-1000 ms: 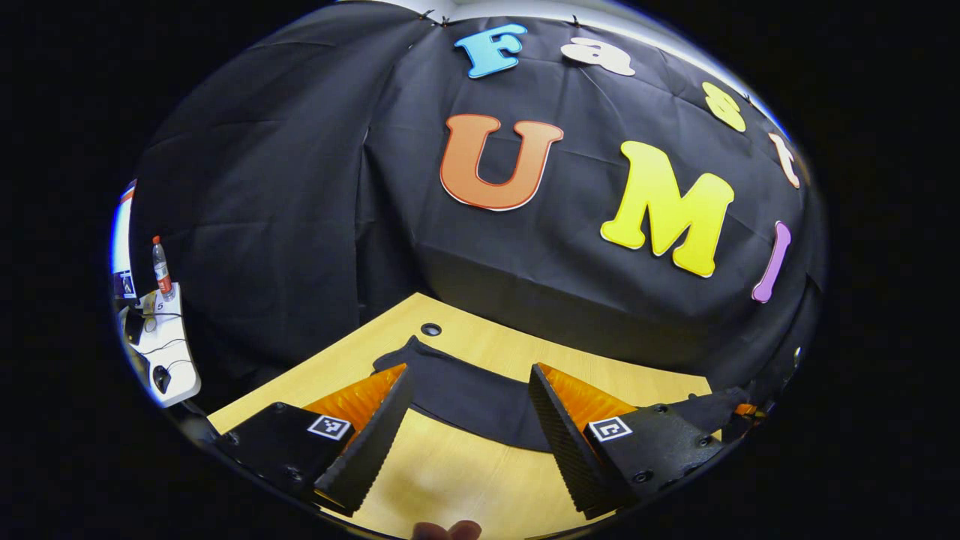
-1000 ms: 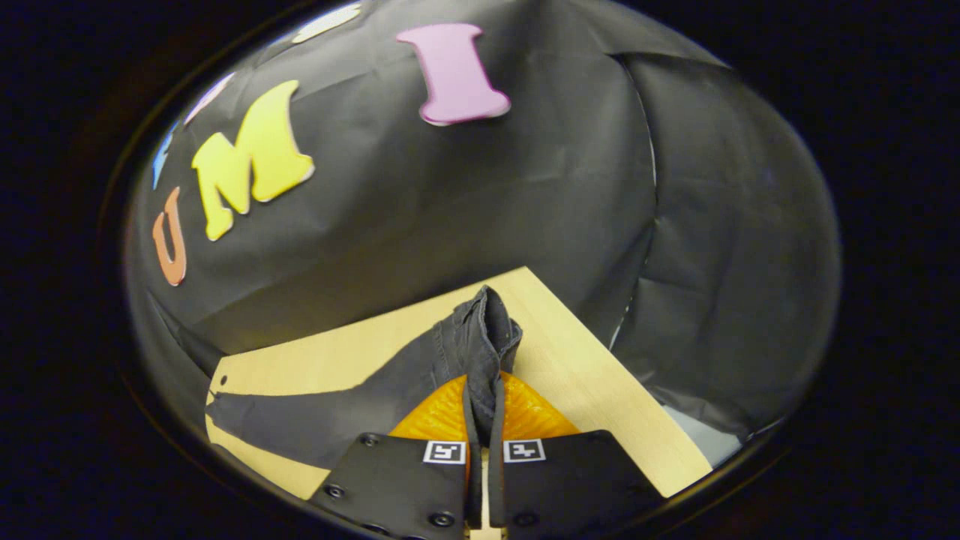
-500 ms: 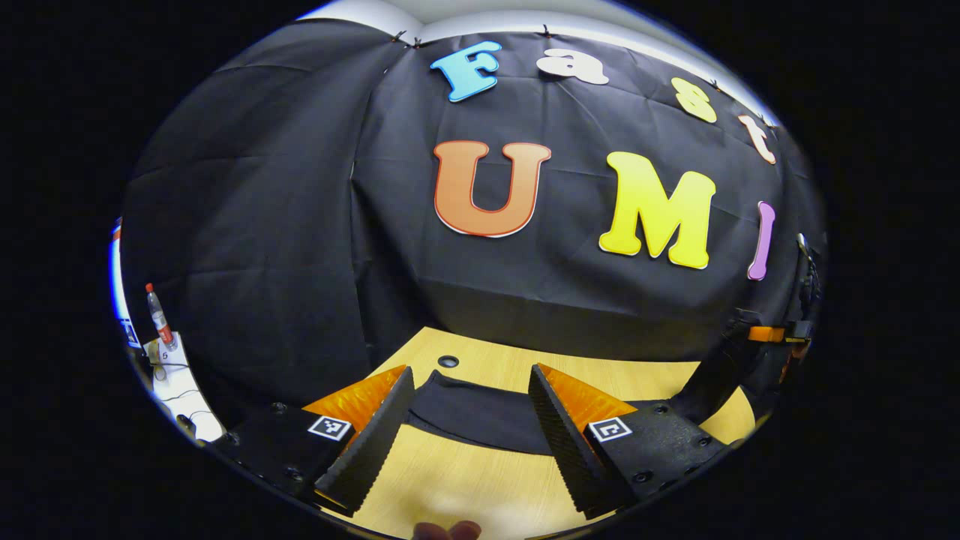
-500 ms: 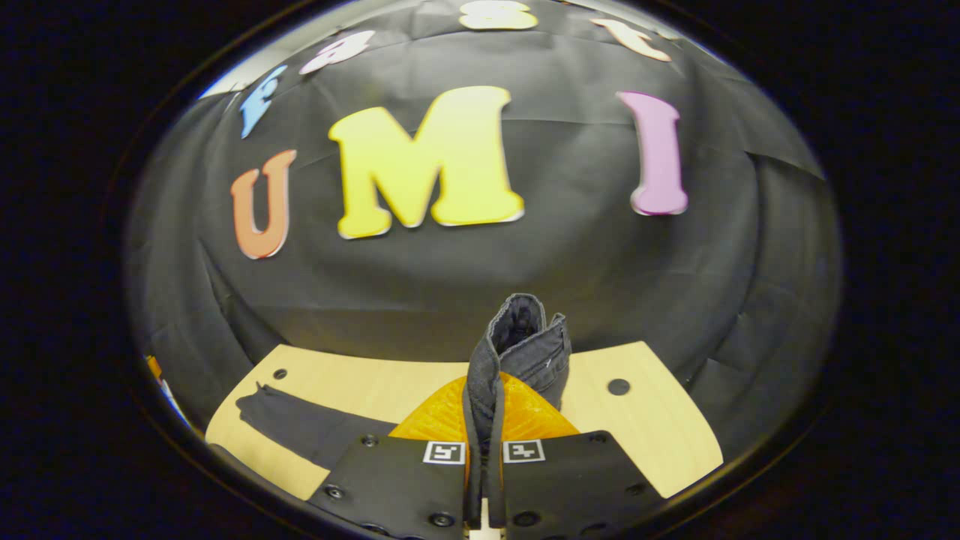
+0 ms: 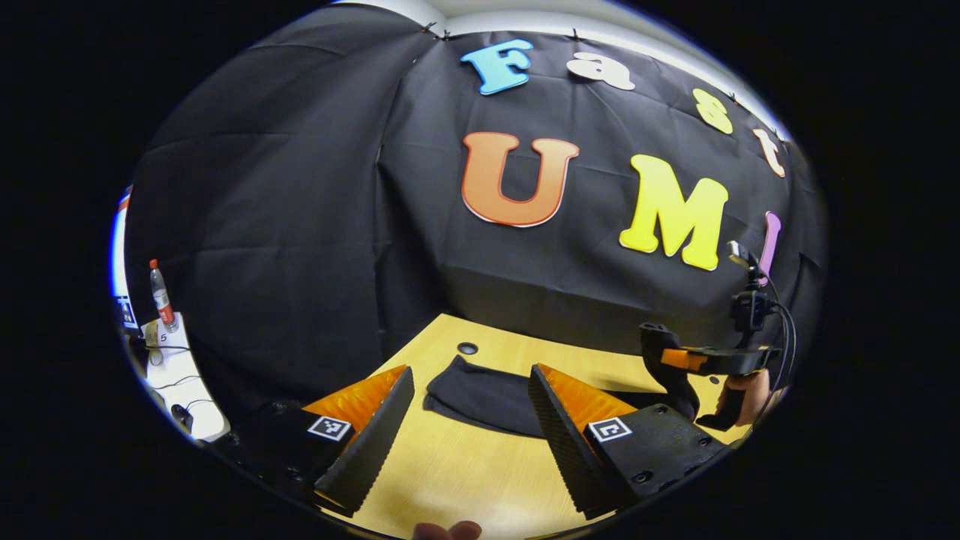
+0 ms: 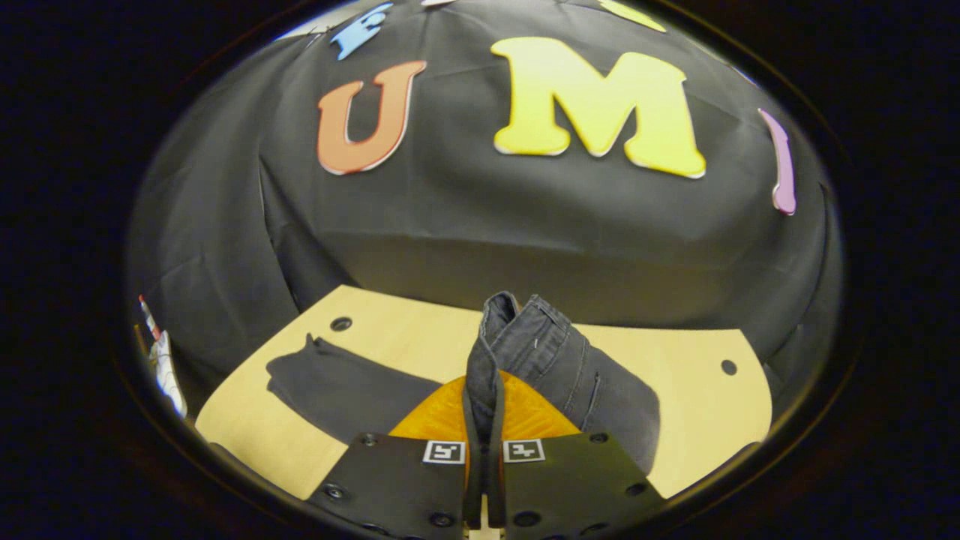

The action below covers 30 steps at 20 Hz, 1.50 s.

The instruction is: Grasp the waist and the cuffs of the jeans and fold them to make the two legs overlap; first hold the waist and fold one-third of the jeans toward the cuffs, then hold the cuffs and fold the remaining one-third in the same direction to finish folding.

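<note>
We pinch the waist in the right gripper, left gripper spread above the bench; all folds remain.

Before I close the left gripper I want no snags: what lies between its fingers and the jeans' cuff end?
Bare table. In the left gripper view, the open left gripper hovers short of the jeans, nothing between.
</note>
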{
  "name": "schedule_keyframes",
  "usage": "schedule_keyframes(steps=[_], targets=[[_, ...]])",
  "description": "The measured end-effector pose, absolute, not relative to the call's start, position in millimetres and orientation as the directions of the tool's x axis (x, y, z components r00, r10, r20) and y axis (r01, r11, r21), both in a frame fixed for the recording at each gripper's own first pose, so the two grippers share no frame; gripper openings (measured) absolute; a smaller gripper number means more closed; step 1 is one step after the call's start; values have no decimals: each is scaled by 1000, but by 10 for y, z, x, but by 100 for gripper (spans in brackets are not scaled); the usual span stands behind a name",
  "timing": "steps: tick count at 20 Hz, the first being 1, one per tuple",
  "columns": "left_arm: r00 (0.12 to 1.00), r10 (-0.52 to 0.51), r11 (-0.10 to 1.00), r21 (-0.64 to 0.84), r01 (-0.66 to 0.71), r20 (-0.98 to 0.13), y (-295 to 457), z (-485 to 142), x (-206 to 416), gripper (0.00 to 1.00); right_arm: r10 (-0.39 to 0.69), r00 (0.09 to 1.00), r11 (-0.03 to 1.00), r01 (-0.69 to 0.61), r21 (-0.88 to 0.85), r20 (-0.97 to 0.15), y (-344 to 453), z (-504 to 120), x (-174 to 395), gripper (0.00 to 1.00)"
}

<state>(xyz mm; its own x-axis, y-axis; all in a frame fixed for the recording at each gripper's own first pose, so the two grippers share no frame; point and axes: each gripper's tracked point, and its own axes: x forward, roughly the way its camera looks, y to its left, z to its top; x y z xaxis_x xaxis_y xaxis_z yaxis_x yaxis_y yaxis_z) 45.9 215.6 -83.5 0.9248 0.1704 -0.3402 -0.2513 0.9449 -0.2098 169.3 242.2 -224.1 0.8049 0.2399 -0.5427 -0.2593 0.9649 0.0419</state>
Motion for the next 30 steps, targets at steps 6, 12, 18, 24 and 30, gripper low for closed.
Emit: schedule_keyframes(steps=[6, 12, 18, 24, 30], targets=[[888, 223, 908, -244, -339, -403, 2523, -1074, 310, 99, 209, 731, 940, -333, -72, -650, 2918, -3162, 1587, 0], [874, 228, 890, -272, -366, -430, 2607, -1160, 294, 99, 196, 685, 917, -382, -116, -702, 2969, -3450, 1494, 9], [879, 155, 857, -381, -347, -451, 2528, -1358, 319, 99, 350, 651, 895, -444, 37, -673, 3199, -3209, 1305, 53], [900, 23, 765, -572, -296, -435, 2451, -1701, 804, 99, 419, 701, 885, -458, 86, -577, 2766, -2221, 993, 90], [872, -105, 475, -795, -378, -477, 2318, -2283, 1356, 99, 363, 757, 917, -392, 67, -543, 1888, -1551, 615, 97]])
